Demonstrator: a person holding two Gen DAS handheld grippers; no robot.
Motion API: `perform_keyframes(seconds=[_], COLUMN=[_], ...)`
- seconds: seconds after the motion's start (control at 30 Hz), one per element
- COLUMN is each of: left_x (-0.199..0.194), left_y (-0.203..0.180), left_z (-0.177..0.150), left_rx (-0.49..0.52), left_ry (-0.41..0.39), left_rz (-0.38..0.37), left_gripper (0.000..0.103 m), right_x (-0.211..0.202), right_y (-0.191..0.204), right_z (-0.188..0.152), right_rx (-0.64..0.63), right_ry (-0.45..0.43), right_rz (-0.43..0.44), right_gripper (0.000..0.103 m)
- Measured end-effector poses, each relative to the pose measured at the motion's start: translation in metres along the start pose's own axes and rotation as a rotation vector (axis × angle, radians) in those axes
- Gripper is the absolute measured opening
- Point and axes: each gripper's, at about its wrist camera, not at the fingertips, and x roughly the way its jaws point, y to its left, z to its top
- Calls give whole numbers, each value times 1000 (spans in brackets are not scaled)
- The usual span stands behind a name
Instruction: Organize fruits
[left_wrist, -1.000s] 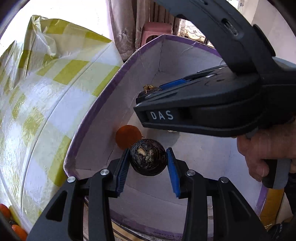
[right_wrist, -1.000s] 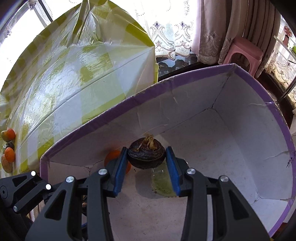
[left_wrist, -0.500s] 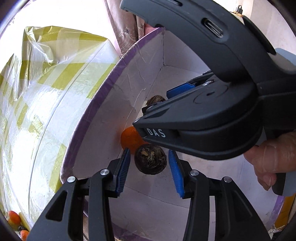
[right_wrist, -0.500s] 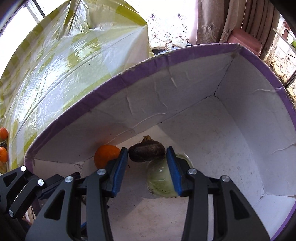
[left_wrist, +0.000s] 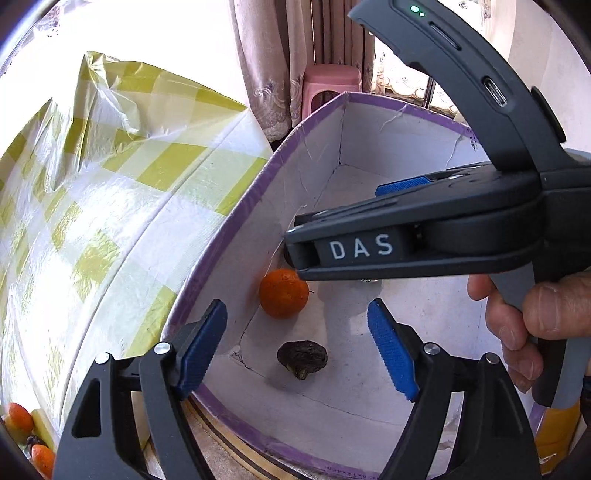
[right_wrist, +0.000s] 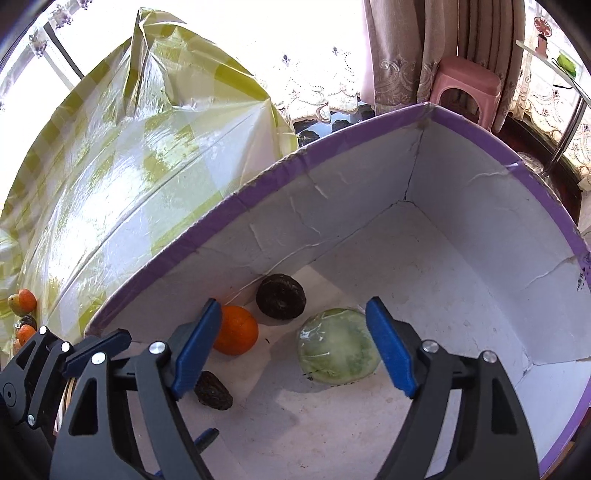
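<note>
Both tongs, left gripper and right gripper, gape empty; we judge the dark fruit firm, light: pinch across its middle.

Strong daylight floods both views from the windows behind the curtains, which blow out to white. Glare streaks the glossy checked cloth over the worktop. Inside the white box, each fruit casts a soft shadow on the floor. Fisheye distortion bows the box rim, and the corners fall into dark vignette. Focus is sharp throughout.
</note>
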Motion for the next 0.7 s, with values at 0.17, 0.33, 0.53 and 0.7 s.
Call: perform_keyframes(seconds=[0.17, 0.33, 0.53, 0.7], left_x=[-27, -58, -100, -134], left_y=[13, 22, 56, 87], left_z=[-8, -17, -53, -85], left_rx=[-27, -89, -219, -368], left_ry=[-79, -147, -239, -325], left_rz=[19, 46, 116, 207], left_gripper=[77, 77, 77, 77], right_x=[-28, -59, -76, -75], right_y=[5, 16, 45, 87], right_z=[-2, -6, -14, -26], right_rx=[29, 28, -15, -66], right_ry=[-105, -209, -257, -253], right_rz=[13, 44, 102, 164], right_gripper=[83, 83, 83, 83])
